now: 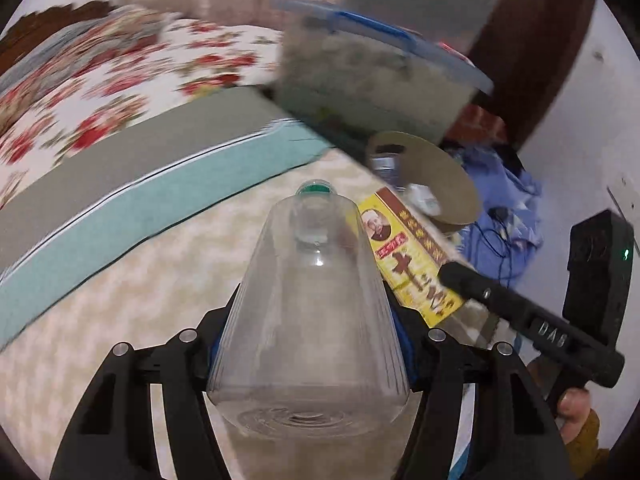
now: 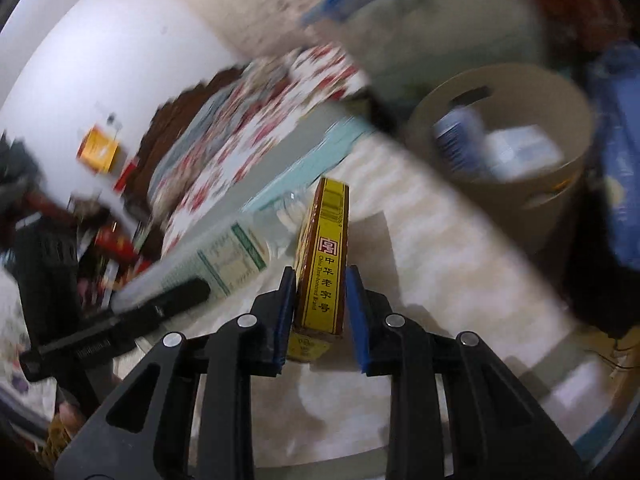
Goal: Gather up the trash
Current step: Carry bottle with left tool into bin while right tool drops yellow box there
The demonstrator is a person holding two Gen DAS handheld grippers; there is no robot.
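Note:
A clear plastic bottle [image 1: 312,248] with a green cap [image 1: 314,189] lies lengthwise between the fingers of my left gripper [image 1: 312,300], which is shut on it, base toward the camera. My right gripper [image 2: 320,280] is shut on a yellow and brown printed box [image 2: 326,240], held on edge between the blue pads [image 2: 286,304]. Both are off the floor, side by side. The box [image 1: 404,256] and a right finger [image 1: 472,280] show in the left wrist view. The labelled bottle [image 2: 224,260] shows in the right wrist view. A tan round bin [image 2: 540,88] stands ahead to the right.
The bin [image 1: 436,160] holds a dark can [image 2: 456,136] and white packaging [image 2: 520,152]. A storage box with a blue lid [image 1: 372,80] stands behind it, blue cloth [image 1: 508,208] beside it. A bed with a floral quilt [image 1: 100,92] runs along the left. The floor [image 1: 140,300] is cream-patterned.

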